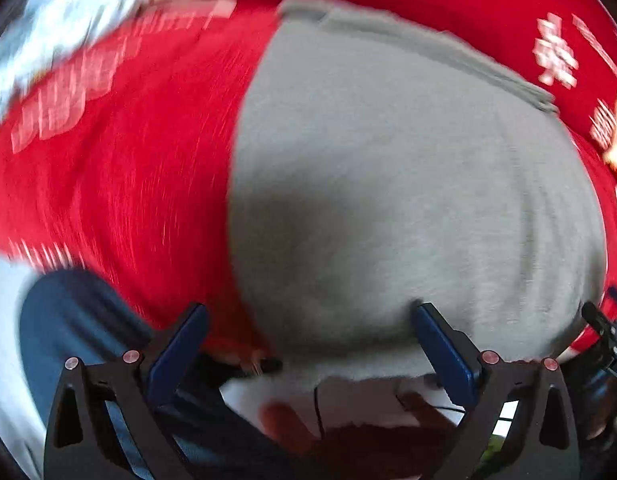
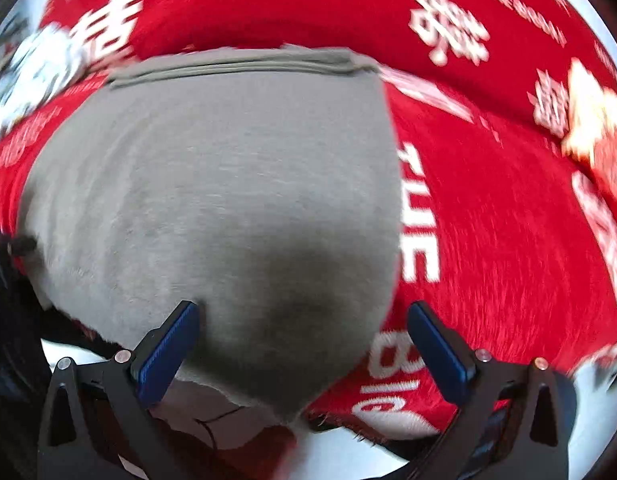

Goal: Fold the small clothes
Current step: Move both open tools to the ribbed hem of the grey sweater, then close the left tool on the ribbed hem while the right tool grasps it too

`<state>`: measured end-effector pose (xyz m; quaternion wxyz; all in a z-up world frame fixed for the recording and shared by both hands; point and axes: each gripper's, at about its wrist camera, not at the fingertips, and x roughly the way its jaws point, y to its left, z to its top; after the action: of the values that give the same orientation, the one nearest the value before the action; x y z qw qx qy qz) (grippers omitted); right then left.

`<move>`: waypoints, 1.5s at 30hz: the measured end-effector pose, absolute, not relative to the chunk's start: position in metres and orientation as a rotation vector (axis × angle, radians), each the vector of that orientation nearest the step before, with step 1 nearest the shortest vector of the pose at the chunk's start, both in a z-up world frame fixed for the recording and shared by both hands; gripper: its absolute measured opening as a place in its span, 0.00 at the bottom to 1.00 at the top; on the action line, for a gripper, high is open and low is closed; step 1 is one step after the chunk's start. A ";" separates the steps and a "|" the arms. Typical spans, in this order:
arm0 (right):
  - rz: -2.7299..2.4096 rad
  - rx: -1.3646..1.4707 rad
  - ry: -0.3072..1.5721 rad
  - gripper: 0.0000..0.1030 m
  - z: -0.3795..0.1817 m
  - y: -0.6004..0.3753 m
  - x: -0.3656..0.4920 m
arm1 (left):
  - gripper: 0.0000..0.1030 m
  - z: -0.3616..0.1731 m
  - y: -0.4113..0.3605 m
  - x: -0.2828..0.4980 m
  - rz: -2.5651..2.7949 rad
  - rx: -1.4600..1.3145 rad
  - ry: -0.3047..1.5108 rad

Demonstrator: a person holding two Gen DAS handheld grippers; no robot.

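A grey garment [image 1: 388,184] lies spread flat on a red cloth with white lettering [image 1: 120,160]. Its far edge shows a stitched hem. My left gripper [image 1: 308,316] is open and empty, hovering over the garment's near left corner. In the right wrist view the same grey garment [image 2: 212,200] lies on the red cloth [image 2: 500,220]. My right gripper [image 2: 302,312] is open and empty, over the garment's near right corner. Both views are blurred by motion.
The red cloth's near edge [image 2: 388,416] overhangs the table. A person's blue-clad leg [image 1: 76,320] shows below at the left. The other gripper's black body [image 1: 604,340] shows at the right edge of the left wrist view.
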<state>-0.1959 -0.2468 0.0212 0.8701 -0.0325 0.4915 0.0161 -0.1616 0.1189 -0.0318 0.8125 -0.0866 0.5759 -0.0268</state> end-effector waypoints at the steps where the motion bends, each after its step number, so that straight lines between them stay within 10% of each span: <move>1: 0.036 -0.047 1.049 1.00 0.018 -0.250 -0.194 | 0.89 -0.037 0.120 -0.162 -0.076 -0.216 1.249; 6: 0.098 -0.084 1.063 0.89 0.013 -0.237 -0.193 | 0.65 -0.031 0.093 -0.167 -0.163 -0.149 1.224; 9: 0.130 -0.113 1.018 0.24 0.024 -0.232 -0.200 | 0.12 -0.015 0.086 -0.171 -0.211 -0.139 1.183; 10: 0.163 -0.061 1.019 0.16 0.029 -0.237 -0.200 | 0.12 -0.007 0.086 -0.171 -0.226 -0.146 1.163; 27: 0.190 0.231 0.920 0.15 0.064 -0.255 -0.061 | 0.13 0.037 0.097 -0.040 -0.241 -0.245 1.006; 29: 0.202 0.233 0.944 0.20 0.056 -0.258 -0.058 | 0.24 0.026 0.105 -0.038 -0.280 -0.290 1.043; 30: 0.212 0.245 0.947 0.26 0.054 -0.260 -0.057 | 0.47 0.022 0.109 -0.040 -0.305 -0.317 1.053; 33: 0.245 0.309 0.917 0.69 0.055 -0.269 -0.070 | 0.64 0.026 0.119 -0.053 -0.341 -0.363 1.002; 45: 0.291 0.319 0.914 0.68 0.047 -0.267 -0.091 | 0.60 0.024 0.092 -0.047 -0.462 -0.420 1.056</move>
<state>-0.0908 -0.2669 0.0468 0.8750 0.1527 0.4379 0.1393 -0.0471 0.0918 0.0236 0.8176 -0.1972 0.4956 -0.2167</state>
